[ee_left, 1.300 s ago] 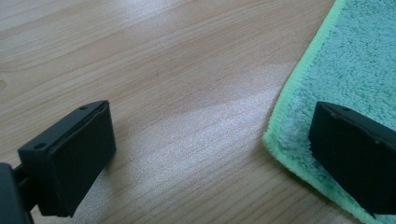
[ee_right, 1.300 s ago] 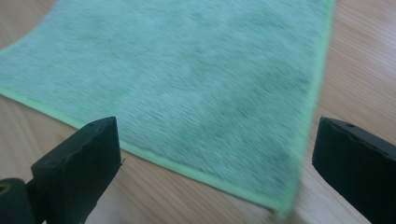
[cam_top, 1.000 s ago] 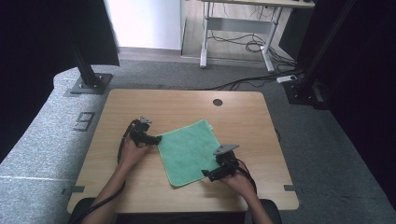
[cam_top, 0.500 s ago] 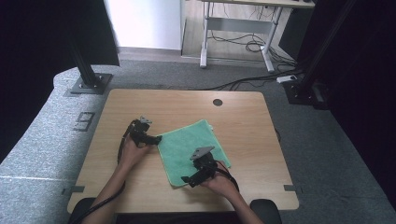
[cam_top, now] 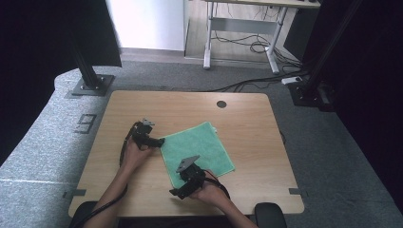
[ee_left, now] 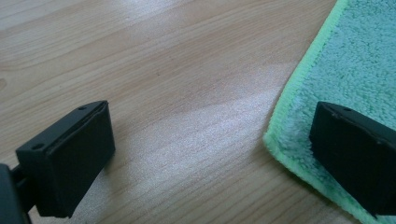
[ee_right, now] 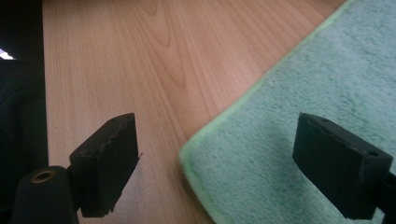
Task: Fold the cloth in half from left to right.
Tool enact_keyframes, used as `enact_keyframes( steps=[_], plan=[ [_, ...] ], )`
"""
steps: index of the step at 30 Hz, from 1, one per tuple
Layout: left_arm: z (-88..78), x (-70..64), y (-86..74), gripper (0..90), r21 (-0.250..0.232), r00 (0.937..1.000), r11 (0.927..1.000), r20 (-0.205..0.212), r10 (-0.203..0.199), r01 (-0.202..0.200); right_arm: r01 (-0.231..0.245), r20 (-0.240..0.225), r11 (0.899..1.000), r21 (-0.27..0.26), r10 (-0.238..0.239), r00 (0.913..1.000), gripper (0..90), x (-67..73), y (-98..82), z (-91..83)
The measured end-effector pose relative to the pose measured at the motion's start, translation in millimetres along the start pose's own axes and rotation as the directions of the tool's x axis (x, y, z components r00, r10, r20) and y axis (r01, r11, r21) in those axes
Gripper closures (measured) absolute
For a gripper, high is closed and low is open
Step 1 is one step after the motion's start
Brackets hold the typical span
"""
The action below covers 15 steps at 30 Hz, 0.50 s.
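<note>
High view: green cloth point(cam_top: 197, 148) lies flat at centre of the table point(cam_top: 247, 123), turned diamond-wise. Left gripper point(cam_top: 159, 141) sits at the cloth's left corner; right gripper point(cam_top: 175, 192) at its bottom corner, lower centre of frame.

Right gripper view: jaws wide apart, just been closing a little, nothing pinched; one over bare wood at lower left, the other over cloth at lower right, corner of the cloth point(ee_right: 299, 112) between them. Left gripper view: jaws equally wide, holding nothing, straddling the cloth's point(ee_left: 355, 60) near corner at right of frame.

Judgement: step in hand is taking a corner with each gripper, likely for a fold. To do it well, lower each until one jaw slips under the hem, then close squarely on the corner, not on the pile alone, and lift both together.

Cloth: terry pile, mint green, brighter stitched hem, no wrinkles seen.
</note>
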<state>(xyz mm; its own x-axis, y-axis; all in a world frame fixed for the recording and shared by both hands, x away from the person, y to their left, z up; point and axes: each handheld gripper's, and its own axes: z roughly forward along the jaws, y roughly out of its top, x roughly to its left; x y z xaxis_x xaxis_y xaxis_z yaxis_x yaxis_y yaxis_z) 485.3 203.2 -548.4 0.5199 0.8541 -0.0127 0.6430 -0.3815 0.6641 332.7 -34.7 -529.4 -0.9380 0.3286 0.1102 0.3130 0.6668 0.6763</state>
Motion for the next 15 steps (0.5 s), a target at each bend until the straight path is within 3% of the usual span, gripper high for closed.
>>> enact_keyframes(
  steps=[7,12,15],
  plan=[
    [-0.1,0.0,0.0,0.5,0.0,1.0,1.0,0.001,0.0,0.0,0.054,-0.032,0.998,0.045,-0.052,0.9981,40.5,10.2,-2.1,4.5],
    [-1.0,-0.7,-0.6,2.0,-0.006,1.0,1.0,0.004,0.004,-0.004,0.091,0.038,0.994,0.066,-0.093,0.9949,61.5,13.4,-2.6,5.4],
    [-3.4,-3.0,-1.9,7.8,-0.023,0.9997,0.9996,0.018,0.017,-0.016,0.093,0.065,0.994,0.057,-0.097,0.9932,72.9,13.6,-3.6,4.9]
  ],
)
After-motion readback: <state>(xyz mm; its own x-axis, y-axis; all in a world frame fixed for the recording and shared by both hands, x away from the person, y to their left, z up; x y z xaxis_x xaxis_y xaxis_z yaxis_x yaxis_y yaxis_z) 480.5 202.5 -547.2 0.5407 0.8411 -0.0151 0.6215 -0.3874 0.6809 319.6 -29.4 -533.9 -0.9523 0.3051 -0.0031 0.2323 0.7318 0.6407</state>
